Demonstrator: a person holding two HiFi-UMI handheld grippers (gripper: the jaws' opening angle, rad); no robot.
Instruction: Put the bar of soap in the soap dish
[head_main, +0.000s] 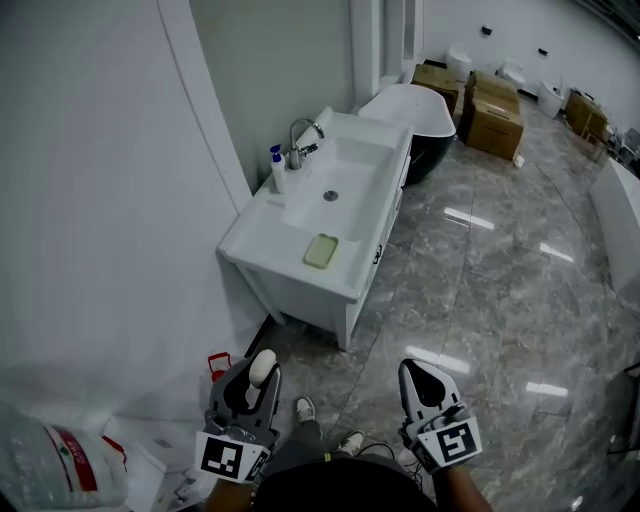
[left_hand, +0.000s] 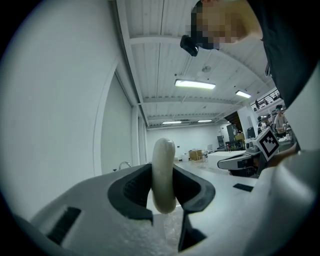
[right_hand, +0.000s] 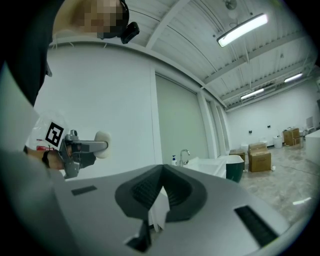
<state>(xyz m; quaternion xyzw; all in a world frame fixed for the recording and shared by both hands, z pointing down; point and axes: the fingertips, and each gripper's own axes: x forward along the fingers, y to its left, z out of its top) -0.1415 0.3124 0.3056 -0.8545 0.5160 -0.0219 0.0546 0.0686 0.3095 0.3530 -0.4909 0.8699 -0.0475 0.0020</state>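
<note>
While the left hand-held gripper (head_main: 260, 378) is clamped on the bar of soap (left_hand: 163, 172), pinching it edge-on between its dark pads so that the rounded top pokes up above the jaws, the right hand-held gripper (right_hand: 161, 195) beside it, at about three o'clock, has its jaws drawn together with nothing in them. The soap is a smooth, creamy-white oval with soft, rounded edges, and I see no chips or wrapper on it; it looks slippery enough that a tight pinch seems wise. From where I stand, the pick-up is done and everything else is left: the soap is nowhere near its home yet. The pale green soap dish (head_main: 321, 250) lies empty on the front of the white bench (head_main: 260, 245), well apart from both grippers, at roughly twelve to one o'clock from the soap across a stretch of glossy grey floor (head_main: 480, 300). Behind the dish, at twelve o'clock from it, is the sink basin (head_main: 345, 180), with a chrome faucet (head_main: 300, 135) and a blue-topped pump bottle (head_main: 278, 170) at the basin's ten o'clock side against the wall. I judge that the carry across, the lowering over the dish and the release all remain.
</note>
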